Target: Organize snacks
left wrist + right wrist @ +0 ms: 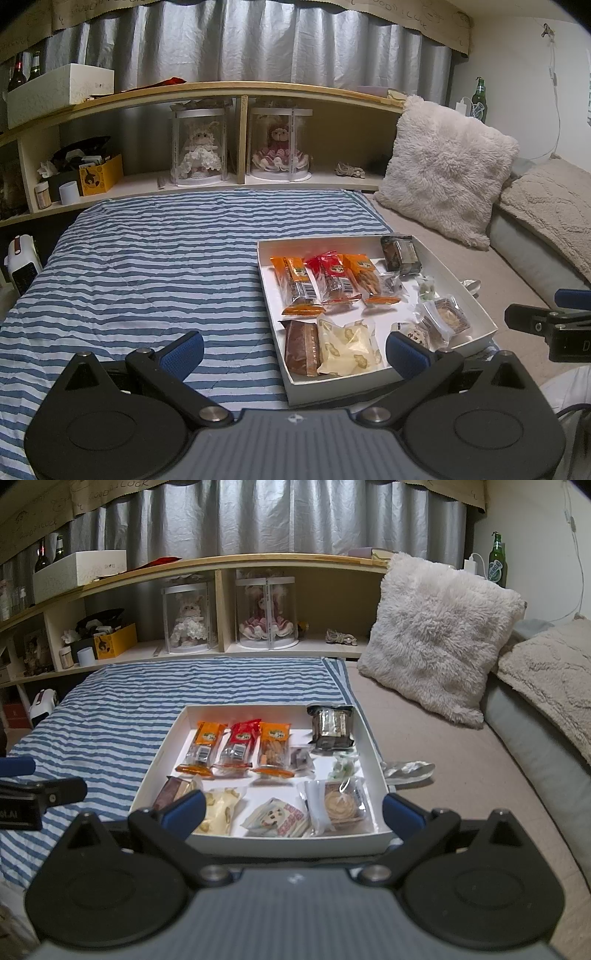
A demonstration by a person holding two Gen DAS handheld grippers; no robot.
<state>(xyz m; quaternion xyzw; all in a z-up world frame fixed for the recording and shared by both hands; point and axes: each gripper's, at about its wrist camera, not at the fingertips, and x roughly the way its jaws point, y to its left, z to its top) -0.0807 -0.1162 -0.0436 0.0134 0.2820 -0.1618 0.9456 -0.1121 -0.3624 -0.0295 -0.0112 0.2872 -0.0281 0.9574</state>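
My right gripper (293, 810) hovers at the near rim of the white box (295, 843); striped blanket (147, 258) lies bare to its left. Snack packets (236, 747) fill the box; a foil wrapper (406, 770) lies outside. Small far packets unreadable. Both my grippers, left gripper (295, 349) included, spread wide, holding nothing.

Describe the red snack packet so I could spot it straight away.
Find the white box lying on the striped blanket. In its far row three long packets lie side by side; the red packet is the middle one, flanked by orange ones.
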